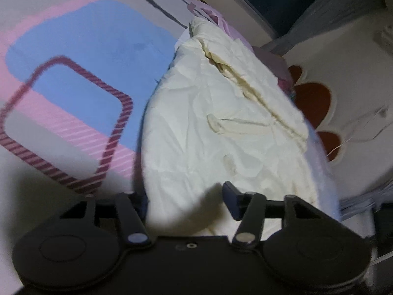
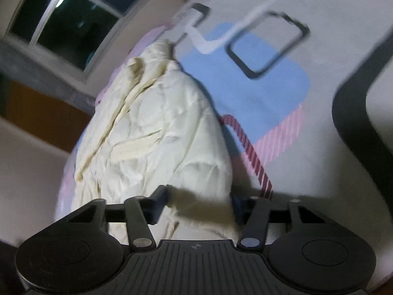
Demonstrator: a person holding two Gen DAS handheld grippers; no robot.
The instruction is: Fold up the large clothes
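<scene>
A cream puffy jacket (image 1: 216,123) lies lengthwise on a patterned bedsheet (image 1: 86,49), zip side up and collar at the far end. My left gripper (image 1: 186,204) sits at its near hem. Fabric fills the gap between the jaws, and the left finger is hidden under the jacket's edge. In the right wrist view the same jacket (image 2: 152,135) runs away from my right gripper (image 2: 197,204). Its fingers hold a bunched part of the near hem, with fabric touching both pads.
The sheet (image 2: 258,86) spreads wide beside the jacket, printed with blue, pink and dark outlined shapes. Pink cloth (image 1: 228,24) shows past the collar. A dark window (image 2: 66,24) is beyond the bed. A cream surface with red petal shapes (image 1: 312,98) borders the jacket's other side.
</scene>
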